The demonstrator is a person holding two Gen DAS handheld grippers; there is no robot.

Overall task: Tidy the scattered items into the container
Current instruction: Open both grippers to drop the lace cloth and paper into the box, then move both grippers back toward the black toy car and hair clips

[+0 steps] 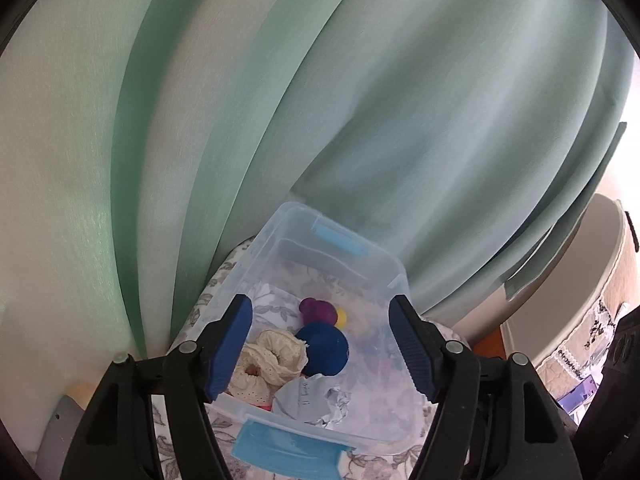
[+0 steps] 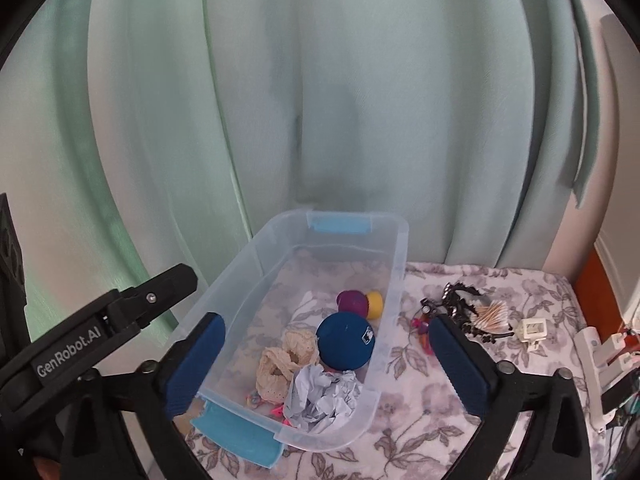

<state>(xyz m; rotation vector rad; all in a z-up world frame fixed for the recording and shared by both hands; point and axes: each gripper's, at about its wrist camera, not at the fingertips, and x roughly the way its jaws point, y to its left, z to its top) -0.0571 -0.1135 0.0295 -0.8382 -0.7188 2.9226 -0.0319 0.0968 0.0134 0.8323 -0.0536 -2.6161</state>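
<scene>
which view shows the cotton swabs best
The right wrist view. The cotton swabs lie in the open on the floral cloth, right of the bin, beside a black tangle. The left wrist view looks into the bin and shows no swabs at all.

One clear bin (image 2: 394, 264) holds three balls: one navy (image 2: 345, 341), one purple (image 2: 352, 302), one yellow (image 2: 376, 304). Also inside: one crumpled paper (image 2: 322, 402) and one lace cloth (image 2: 286, 364). Beside the bin: one cotton-swab bundle (image 2: 494, 314), one white clip (image 2: 532, 330).
</scene>
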